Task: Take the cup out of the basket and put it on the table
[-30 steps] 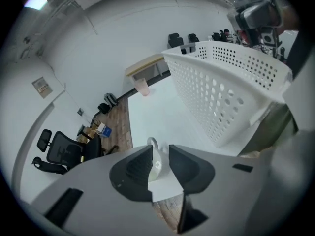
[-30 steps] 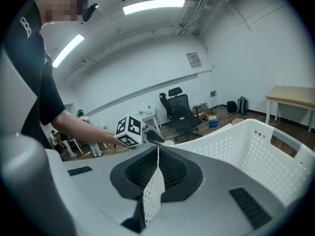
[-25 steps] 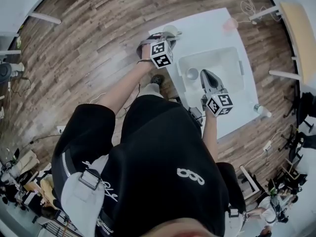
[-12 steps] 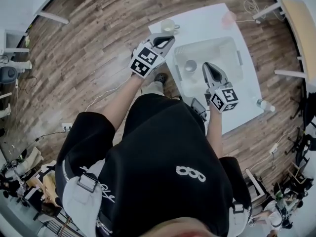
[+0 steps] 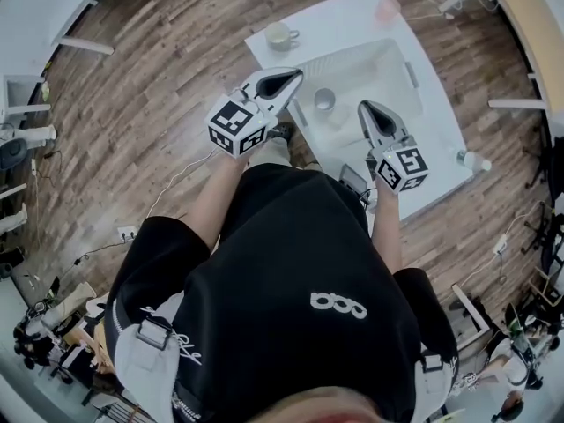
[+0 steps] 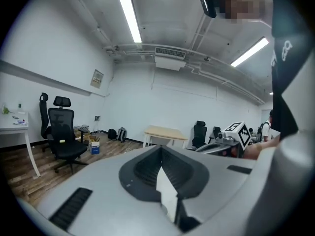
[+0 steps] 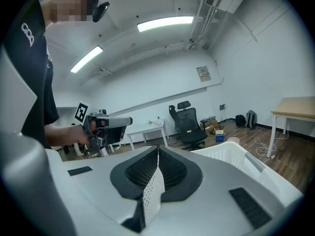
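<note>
Since a second ago: pulled the left gripper (image 5: 291,77) back off the cup (image 5: 280,35), down and left in the head view. Snapped its jaws from half spread to pressed together. Now hanging mid-frame, tip near the left edge of the white basket (image 5: 392,77), clear of the cup. Left gripper view: ribbed pads (image 6: 147,168) flat against each other, nothing between, aimed out at the room.

Same for the right gripper (image 5: 366,111): pressed together, empty, over the basket's lower right part in the head view. In its own view, pads (image 7: 172,171) meeting on one seam, basket wall at right.

Cup: pale cream mug, handle to the right, upright on the white table (image 5: 339,20) near its upper left corner. Outside the basket, touching nothing.

Also a second, greyish cup (image 5: 324,100) inside the basket, between the two grippers. Small pink thing (image 5: 386,9) at the table's far corner, top of frame.
</note>
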Demonstrator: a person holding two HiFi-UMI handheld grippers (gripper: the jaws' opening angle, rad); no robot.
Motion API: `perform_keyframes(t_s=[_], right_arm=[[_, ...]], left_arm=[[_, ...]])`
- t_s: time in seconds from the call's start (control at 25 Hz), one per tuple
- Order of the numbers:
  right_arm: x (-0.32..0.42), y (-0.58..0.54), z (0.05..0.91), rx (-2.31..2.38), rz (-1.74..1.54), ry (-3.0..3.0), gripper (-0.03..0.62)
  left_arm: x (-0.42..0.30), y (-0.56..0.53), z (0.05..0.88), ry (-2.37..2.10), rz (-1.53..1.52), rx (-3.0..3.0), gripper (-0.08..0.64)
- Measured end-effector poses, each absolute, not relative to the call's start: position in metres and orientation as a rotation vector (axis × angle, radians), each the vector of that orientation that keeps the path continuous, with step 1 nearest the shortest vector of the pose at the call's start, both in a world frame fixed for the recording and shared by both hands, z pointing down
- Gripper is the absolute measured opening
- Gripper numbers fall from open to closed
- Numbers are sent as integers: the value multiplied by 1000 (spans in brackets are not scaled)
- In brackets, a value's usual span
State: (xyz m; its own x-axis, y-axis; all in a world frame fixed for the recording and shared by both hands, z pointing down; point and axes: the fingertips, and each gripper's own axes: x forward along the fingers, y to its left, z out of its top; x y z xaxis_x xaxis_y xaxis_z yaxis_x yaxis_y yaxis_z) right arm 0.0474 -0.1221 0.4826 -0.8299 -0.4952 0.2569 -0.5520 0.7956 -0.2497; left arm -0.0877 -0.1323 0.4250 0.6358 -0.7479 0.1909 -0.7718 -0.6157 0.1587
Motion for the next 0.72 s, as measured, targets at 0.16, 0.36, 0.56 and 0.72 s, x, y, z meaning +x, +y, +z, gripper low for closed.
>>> perform_keyframes(t_s=[0.16, 0.36, 0.56, 0.72], right_arm=[[63, -118, 482, 841, 467, -2799, 26], [86, -113, 481, 873, 460, -2790, 26], [100, -112, 482, 899, 475, -2777, 26], [105, -113, 483, 909, 474, -2770, 26]], left_arm=[[-73, -122, 429, -1210, 129, 2639, 8], [-54, -115, 434, -1185, 135, 2641, 8], [-41, -115, 431, -1157, 137, 2655, 8], [-38, -115, 432, -1149, 131, 2657, 8]])
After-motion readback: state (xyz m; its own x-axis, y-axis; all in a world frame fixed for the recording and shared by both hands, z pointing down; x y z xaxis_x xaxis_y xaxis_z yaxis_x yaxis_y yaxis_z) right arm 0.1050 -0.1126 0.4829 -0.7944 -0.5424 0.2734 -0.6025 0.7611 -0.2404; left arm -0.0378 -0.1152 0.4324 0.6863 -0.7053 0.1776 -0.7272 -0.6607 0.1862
